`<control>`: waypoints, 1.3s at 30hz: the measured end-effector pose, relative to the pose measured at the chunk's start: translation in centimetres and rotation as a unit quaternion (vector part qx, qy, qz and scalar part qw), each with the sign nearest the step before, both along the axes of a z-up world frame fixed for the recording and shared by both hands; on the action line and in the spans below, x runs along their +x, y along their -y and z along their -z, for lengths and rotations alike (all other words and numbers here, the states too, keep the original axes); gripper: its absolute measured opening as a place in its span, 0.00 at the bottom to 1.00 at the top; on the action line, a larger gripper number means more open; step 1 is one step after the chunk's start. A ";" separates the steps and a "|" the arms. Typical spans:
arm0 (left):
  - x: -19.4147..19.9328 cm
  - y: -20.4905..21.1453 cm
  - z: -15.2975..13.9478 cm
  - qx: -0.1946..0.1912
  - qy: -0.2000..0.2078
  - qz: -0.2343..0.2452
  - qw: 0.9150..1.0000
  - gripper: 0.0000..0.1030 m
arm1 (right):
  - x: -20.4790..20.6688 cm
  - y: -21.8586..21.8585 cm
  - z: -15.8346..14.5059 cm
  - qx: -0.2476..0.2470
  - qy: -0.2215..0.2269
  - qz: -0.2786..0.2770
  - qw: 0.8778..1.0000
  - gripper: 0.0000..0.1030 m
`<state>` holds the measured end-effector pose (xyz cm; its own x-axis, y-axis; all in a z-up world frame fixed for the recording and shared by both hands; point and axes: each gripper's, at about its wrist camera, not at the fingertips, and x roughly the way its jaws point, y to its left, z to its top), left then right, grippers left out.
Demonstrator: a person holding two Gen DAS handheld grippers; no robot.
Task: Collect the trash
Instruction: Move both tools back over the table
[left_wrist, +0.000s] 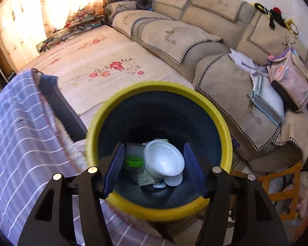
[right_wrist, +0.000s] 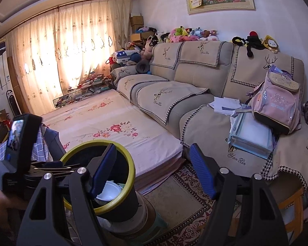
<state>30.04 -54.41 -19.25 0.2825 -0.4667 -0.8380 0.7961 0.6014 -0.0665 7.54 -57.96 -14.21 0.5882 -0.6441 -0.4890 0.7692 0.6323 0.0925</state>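
Left gripper [left_wrist: 154, 170] hung right over the bin [left_wrist: 223, 127], pointed steeply down into its mouth, jaws well apart with nothing between the pads. That placement fit a drop: anything let go there would fall straight in. Trash already lay at the bottom: a white bowl [left_wrist: 164, 160], a small white lid [left_wrist: 174, 181], a clear cup with a green band [left_wrist: 134, 161] and a printed wrapper [left_wrist: 144, 179]. The bowl sat tilted on the rest, likely the way it landed.

Right gripper [right_wrist: 152, 170] stood wide apart too, empty, aimed shallower across the room toward the sofa [right_wrist: 195, 75], so probably waiting or looking for the next piece. Loose papers [right_wrist: 225, 103] on the sofa seat may be the next trash; that was a guess.

Left view alone showed the bin's full contents from above. Right view alone showed the bin [right_wrist: 131, 176] from the side, standing raised on a round stand [right_wrist: 145, 211] beside the bed [right_wrist: 123, 110], plus the left gripper's body [right_wrist: 20, 143] over the rim, the carpet [right_wrist: 191, 186] and the backpack [right_wrist: 277, 106]. Only a slice of the bowl [right_wrist: 109, 192] showed there.
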 end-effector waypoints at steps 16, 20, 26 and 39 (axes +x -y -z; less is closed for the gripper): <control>-1.8 -24.4 -11.4 -0.123 0.082 -0.138 0.979 0.79 | 6.0 -7.3 -1.0 0.008 -0.005 -0.122 0.993 0.68; -1.2 -31.2 -12.9 -0.132 0.105 -0.185 0.968 0.80 | 9.3 -10.9 -1.1 0.016 -0.010 -0.186 0.982 0.69; -1.8 -42.3 -13.3 -0.129 0.133 -0.275 0.943 0.82 | 14.9 -17.4 -0.9 0.037 -0.022 -0.295 0.954 0.68; -6.8 -61.8 -10.5 -0.115 0.150 -0.464 0.865 0.85 | 25.8 -33.8 -3.2 0.076 -0.055 -0.504 0.859 0.68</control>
